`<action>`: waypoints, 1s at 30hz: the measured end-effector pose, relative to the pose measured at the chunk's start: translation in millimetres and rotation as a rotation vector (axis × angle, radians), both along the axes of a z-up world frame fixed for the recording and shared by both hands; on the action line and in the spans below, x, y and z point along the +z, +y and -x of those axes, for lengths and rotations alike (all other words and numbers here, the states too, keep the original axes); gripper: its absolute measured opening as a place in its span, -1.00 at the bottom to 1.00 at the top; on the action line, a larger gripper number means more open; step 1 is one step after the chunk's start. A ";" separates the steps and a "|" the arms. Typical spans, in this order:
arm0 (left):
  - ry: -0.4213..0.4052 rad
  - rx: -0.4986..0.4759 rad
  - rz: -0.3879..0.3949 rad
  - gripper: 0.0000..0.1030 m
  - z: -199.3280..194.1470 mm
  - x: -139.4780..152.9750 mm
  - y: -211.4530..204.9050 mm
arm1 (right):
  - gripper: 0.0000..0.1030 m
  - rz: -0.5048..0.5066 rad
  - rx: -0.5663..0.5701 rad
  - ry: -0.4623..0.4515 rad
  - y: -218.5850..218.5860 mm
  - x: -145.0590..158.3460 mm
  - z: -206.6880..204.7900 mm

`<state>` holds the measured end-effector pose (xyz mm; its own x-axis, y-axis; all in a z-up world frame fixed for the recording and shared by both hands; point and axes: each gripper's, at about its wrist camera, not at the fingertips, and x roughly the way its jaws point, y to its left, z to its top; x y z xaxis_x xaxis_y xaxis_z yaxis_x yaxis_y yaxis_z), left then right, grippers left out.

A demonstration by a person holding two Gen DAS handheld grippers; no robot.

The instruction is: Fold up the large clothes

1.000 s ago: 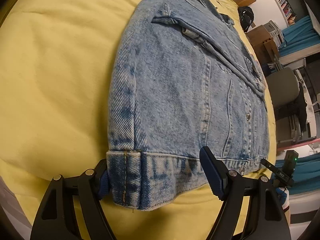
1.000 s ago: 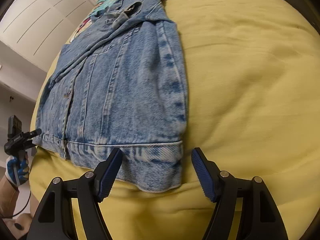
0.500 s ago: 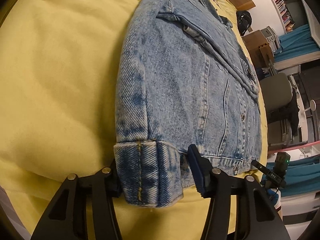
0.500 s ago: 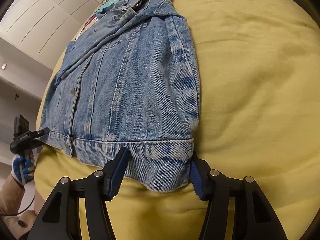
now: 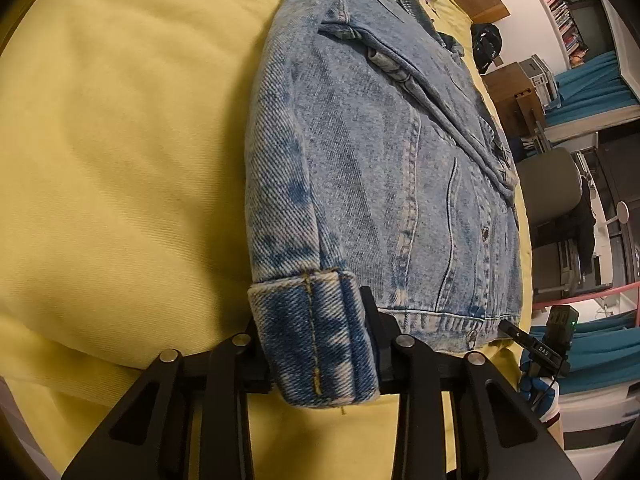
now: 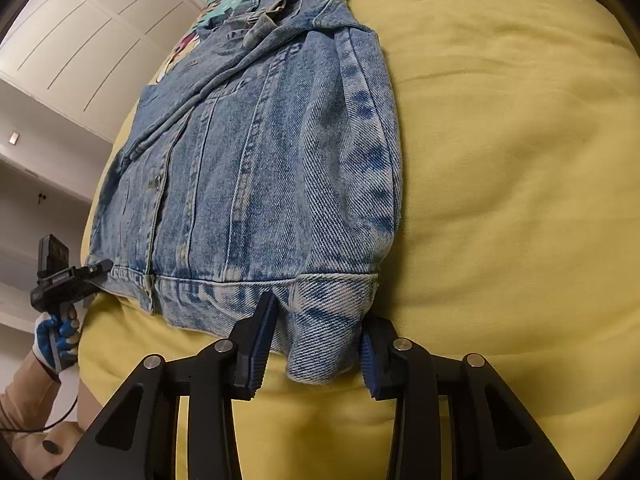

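Note:
A light blue denim jacket (image 5: 380, 168) lies partly folded on a yellow bed cover (image 5: 120, 140), sleeves folded in, hem towards me. My left gripper (image 5: 312, 328) is shut on the jacket's hem at its left corner, the band bunched between the jaws. In the right wrist view the jacket (image 6: 260, 160) lies the same way, and my right gripper (image 6: 316, 340) is closed on the hem's right corner, the cloth pinched between the blue pads (image 6: 260, 336). Each gripper shows small in the other's view: the right one (image 5: 536, 344) and the left one (image 6: 68, 276).
The bed cover (image 6: 500, 160) spreads wide on the right and carries a coloured print by the collar. Beyond the bed stand a grey chair (image 5: 548, 188), wooden furniture (image 5: 516, 92), bookshelves and teal bedding. White cupboard doors (image 6: 80, 40) are at the left.
Both grippers moved forward onto the hem and closed from open onto its two corners. The hem cloth now bunches between the jaws.

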<state>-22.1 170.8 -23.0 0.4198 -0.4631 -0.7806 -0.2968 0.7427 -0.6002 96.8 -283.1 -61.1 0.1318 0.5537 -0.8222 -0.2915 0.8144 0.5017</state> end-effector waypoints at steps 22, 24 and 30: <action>-0.098 0.001 0.035 -0.69 6.0 18.9 1.2 | -0.77 -0.061 -0.009 -0.037 -8.5 12.3 2.6; -0.116 0.000 0.046 -0.70 4.8 23.9 0.7 | -0.80 -0.076 -0.014 -0.051 -10.7 16.9 1.9; -0.172 0.012 0.077 -0.72 -2.4 42.0 -1.0 | -0.82 -0.111 -0.012 -0.095 -9.9 37.2 -4.3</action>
<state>-19.7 169.8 19.0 0.5497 -0.5133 -0.6590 -0.1931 0.6895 -0.6981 101.1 -293.0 -23.9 0.2133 0.6385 -0.7394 -0.3328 0.7591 0.5595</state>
